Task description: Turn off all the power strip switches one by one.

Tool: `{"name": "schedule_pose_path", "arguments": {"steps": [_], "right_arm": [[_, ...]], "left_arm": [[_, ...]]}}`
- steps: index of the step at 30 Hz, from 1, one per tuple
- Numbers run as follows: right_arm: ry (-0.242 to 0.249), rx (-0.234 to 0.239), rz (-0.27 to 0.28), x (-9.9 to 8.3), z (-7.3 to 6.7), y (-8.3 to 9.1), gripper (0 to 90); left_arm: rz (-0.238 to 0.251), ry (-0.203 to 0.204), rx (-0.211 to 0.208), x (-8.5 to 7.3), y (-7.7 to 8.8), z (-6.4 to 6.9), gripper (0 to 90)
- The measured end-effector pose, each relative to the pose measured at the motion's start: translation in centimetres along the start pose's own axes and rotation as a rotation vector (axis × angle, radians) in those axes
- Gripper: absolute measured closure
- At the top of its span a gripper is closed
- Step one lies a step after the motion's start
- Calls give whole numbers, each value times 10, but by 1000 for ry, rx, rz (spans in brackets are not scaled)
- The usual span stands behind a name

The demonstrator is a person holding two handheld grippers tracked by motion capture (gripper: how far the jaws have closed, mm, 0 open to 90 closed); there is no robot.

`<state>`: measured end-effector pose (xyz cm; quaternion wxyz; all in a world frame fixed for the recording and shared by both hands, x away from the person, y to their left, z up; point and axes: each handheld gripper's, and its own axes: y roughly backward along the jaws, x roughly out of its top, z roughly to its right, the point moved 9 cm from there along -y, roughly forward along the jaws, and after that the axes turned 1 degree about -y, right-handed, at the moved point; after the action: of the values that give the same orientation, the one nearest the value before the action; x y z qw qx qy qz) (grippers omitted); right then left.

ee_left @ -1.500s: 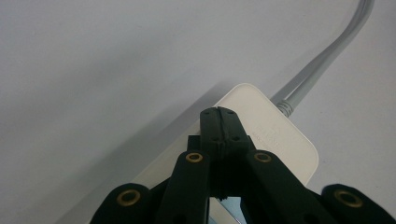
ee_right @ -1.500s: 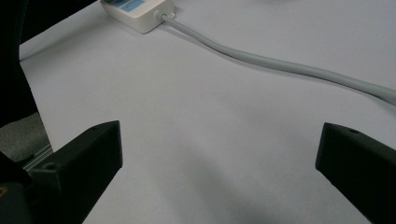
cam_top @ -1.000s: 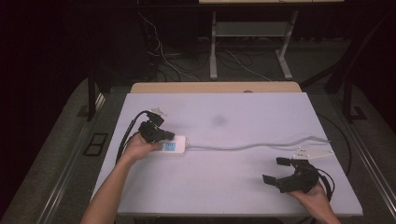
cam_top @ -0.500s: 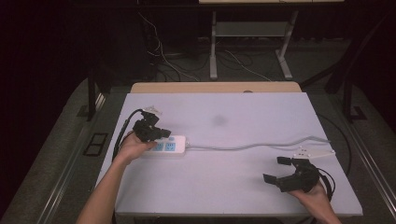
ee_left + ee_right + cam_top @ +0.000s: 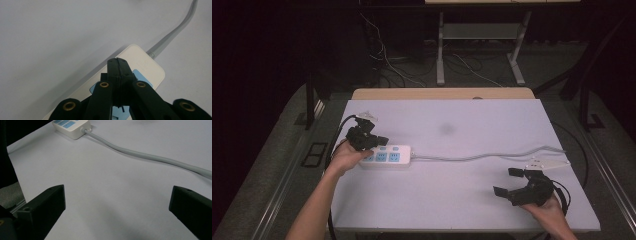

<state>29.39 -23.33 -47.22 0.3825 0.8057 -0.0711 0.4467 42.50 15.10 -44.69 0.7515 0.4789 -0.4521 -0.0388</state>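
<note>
My left gripper (image 5: pixel 117 61) clenched over power strip (image 5: pixel 140 65), mid-frame; press straight down. Right gripper (image 5: pixel 523 187) released, lower right.

Even overhead light brightens the table (image 5: pixel 472 200); the surroundings fall into near-black. Soft shadows spread below the jaws in both gripper views. The jaws nearest each lens blur slightly; no glare, mild grain.

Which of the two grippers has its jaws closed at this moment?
The left gripper, over the white power strip: its jaws are pressed together. The right gripper holds its jaws wide apart.
</note>
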Motion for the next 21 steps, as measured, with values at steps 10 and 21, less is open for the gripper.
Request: {"name": "schedule_pose_path", "arguments": {"steps": [10,21], "right_arm": [[2,1,-5,-1,0,-1,2],[3,0,-11,-1,0,-1,2]], "left_arm": [[-13,10,28,-8,4,-11,893],[-37,6,30,-10,-5,-14,893]]}}
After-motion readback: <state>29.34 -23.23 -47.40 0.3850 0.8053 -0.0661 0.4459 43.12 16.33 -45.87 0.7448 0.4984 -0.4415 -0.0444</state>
